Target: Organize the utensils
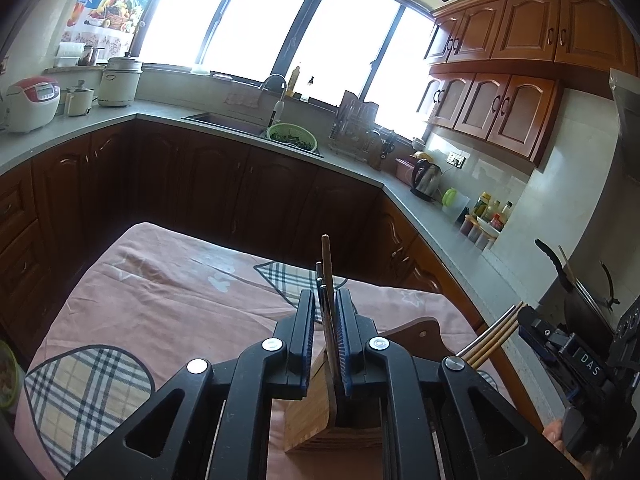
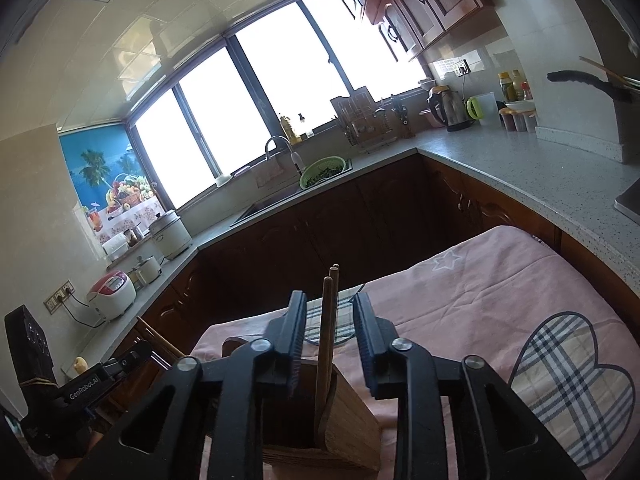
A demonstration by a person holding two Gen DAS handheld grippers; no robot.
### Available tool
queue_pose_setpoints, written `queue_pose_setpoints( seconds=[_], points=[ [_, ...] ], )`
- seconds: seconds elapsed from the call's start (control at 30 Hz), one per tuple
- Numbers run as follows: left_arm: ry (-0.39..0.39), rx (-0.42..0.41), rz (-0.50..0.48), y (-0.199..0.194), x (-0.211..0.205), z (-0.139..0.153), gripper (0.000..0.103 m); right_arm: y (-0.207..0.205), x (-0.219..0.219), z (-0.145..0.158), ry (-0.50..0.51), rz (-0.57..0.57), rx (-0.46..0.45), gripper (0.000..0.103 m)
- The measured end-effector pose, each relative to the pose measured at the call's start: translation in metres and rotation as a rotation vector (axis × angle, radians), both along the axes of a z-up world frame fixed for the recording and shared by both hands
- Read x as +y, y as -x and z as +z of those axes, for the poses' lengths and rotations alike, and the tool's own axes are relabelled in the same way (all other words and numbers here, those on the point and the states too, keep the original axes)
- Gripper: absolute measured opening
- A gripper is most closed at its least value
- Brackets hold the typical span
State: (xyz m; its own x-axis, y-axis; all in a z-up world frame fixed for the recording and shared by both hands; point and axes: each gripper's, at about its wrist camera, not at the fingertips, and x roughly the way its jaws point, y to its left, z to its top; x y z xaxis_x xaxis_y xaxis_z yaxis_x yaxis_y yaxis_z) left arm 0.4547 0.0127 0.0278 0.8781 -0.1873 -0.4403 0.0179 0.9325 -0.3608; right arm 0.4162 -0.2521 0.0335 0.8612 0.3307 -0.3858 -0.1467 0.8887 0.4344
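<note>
Clearly, two pieces of writing can be read: "DAS" in white on the black body of the right gripper (image 1: 532, 326) as caught at the edge of the left wrist view, and "GenRobot.AI" on the left gripper (image 2: 138, 350) as caught at the edge of the right wrist view. The left gripper (image 1: 325, 300) is seen with its jaws narrowly parted around a bundle of dark chopsticks (image 1: 326, 280); the pads are not seen pressing on them. The right gripper (image 2: 329, 312) is held with its jaws spread apart, and brown wooden chopsticks (image 2: 326, 320) stand between them without being touched. Both sets of chopsticks are stood upright in a wooden utensil holder (image 2: 352, 432), which is placed on a table covered by a pink cloth (image 2: 472, 280). No other legible label is made out on the counter bottles (image 2: 510, 86).
</note>
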Motion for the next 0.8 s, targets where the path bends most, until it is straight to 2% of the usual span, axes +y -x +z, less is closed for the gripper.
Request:
queue_pose_setpoints(
  seconds=[0.03, 0.13, 0.2, 0.27, 0.3, 0.33, 0.4, 0.8],
  points=[
    [0.0, -0.004, 0.005, 0.002, 0.0, 0.0, 0.022, 0.002, -0.001, 0.001, -0.002, -0.003, -0.007, 0.048],
    [-0.001, -0.007, 0.011, 0.007, 0.001, 0.0, 0.031, 0.005, -0.003, 0.003, -0.005, -0.008, -0.016, 0.048],
    [-0.004, -0.006, 0.016, 0.011, 0.002, -0.001, 0.047, 0.006, -0.002, 0.003, -0.01, -0.004, -0.009, 0.052],
    [-0.018, -0.016, 0.036, 0.018, 0.002, -0.001, 0.073, 0.007, -0.002, 0.001, -0.015, 0.002, -0.008, 0.064],
    [-0.024, -0.024, 0.043, 0.022, 0.002, -0.001, 0.076, 0.009, -0.001, 0.001, -0.016, 0.004, -0.01, 0.072],
    [-0.027, -0.029, 0.043, 0.025, 0.002, -0.001, 0.077, 0.01, -0.001, 0.0, -0.016, 0.005, -0.012, 0.078],
    [-0.034, -0.022, 0.04, 0.03, 0.002, -0.003, 0.078, 0.014, -0.001, -0.001, -0.02, 0.009, -0.017, 0.084],
    [-0.043, -0.005, 0.034, 0.064, 0.01, 0.002, 0.083, 0.04, -0.005, 0.002, -0.047, 0.031, -0.015, 0.095]
  ],
)
